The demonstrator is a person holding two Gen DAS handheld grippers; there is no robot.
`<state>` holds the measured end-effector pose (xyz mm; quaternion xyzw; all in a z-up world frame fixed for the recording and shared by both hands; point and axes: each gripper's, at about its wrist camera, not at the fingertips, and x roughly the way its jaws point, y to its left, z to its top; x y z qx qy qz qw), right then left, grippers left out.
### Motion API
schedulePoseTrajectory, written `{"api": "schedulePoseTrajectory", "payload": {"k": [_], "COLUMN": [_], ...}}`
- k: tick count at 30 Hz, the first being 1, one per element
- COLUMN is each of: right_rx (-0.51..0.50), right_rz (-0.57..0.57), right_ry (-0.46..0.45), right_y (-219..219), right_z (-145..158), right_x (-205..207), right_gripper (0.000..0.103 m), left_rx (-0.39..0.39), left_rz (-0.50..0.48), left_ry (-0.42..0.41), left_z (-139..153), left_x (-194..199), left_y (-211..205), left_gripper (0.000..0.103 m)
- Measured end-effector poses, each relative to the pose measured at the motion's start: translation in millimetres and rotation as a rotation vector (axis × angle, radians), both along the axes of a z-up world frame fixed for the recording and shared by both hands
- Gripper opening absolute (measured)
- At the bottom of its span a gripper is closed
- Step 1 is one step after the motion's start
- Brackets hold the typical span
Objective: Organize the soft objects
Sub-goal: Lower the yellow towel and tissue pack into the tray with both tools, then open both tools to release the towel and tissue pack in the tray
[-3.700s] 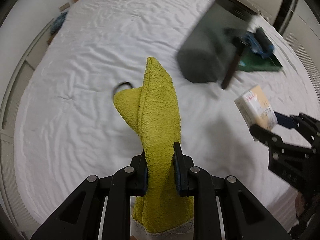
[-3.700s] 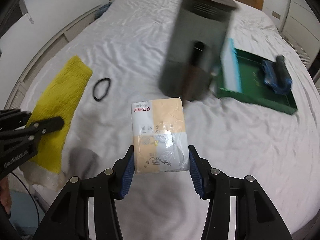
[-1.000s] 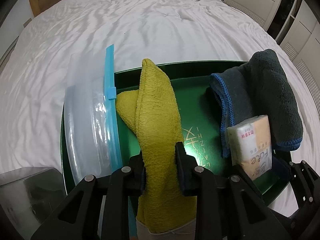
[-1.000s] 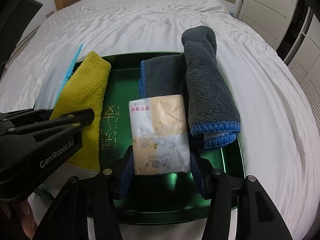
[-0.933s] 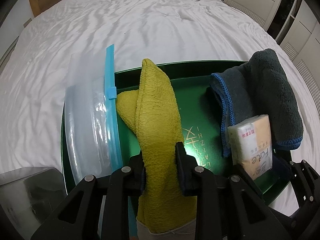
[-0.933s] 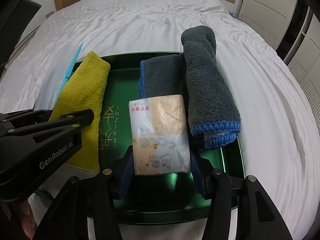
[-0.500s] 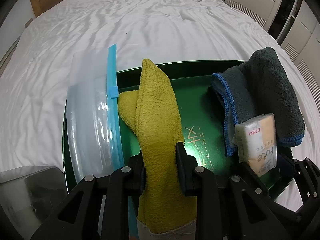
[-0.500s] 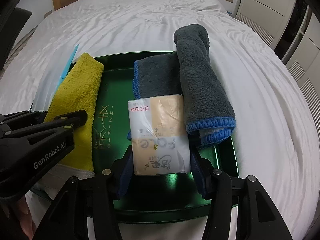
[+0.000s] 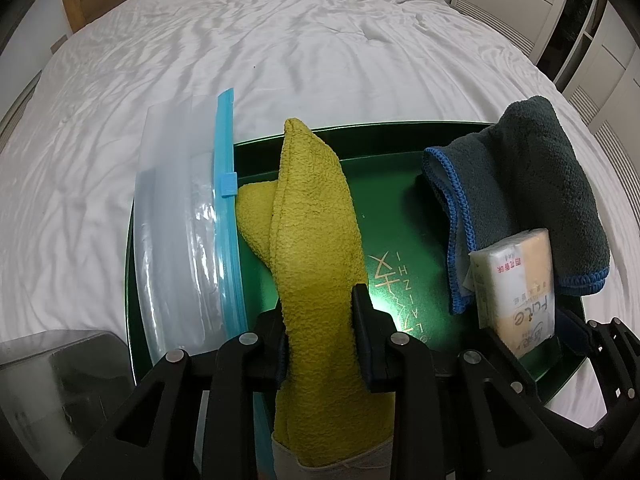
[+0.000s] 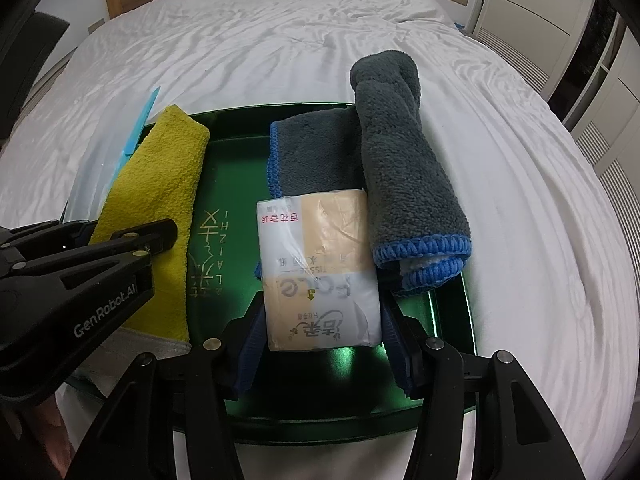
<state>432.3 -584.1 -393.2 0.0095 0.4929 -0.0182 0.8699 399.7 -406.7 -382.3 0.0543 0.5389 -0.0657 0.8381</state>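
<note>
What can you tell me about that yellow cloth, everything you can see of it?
The yellow towel is a thick, nubby terry cloth, mustard-yellow, folded lengthwise into a long strip with a pale hem at its near end. The left gripper is shut on it near that end. It stretches out over the left part of the green tray, beside a clear zip bag with a blue seal, and apart from the grey towel.

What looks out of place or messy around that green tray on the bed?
The clear zip bag lies askew, half on the green tray and half spilling over its left rim onto the bed sheet. The grey towel also overhangs the tray's right edge rather than lying fully inside.
</note>
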Motion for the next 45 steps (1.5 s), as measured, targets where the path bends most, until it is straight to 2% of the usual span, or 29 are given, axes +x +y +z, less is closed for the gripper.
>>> {"api": "schedulePoseTrajectory", "payload": {"k": [6,11,15,22,25,28,45], "right_rx": [0.0,-0.007,-0.014,-0.02,-0.018,-0.005,-0.016], "right_rz": [0.004,0.014,0.03,0.026,0.029,0.031,0.023], "right_ry": [-0.021,-0.026,-0.036,-0.056,-0.066,-0.078,-0.112], "right_y": [0.0,3.0,7.0,7.0,8.0,7.1,6.4], "right_z": [7.3,12.0,18.6,29.4,34.9,42.1,81.2], "right_x": [-5.9,-9.6,-14.7,-22.7,-28.3,-34.2,-81.5], "right_gripper": [0.064,0.064,0.065,0.067,0.072,0.077,0.079], "left_rx": [-0.004,-0.005,-0.009,0.015,0.025,0.033,-0.007], "left_rz": [-0.006,-0.004,-0.008,-0.018,-0.019,-0.01,-0.002], "left_ry": [-0.009,-0.021,-0.038,-0.089,-0.112,-0.137,-0.208], "left_z": [2.1,7.1,16.2,35.4,43.1,51.3,97.8], "left_x": [-2.3,-3.6,-3.9,-4.7,-5.7,-6.4,-26.8], "left_y": [0.2,-0.5,-1.8,-7.7,-7.7,-7.7,-10.1], "left_gripper": [0.03,0.033,0.042,0.044,0.045,0.053,0.054]}}
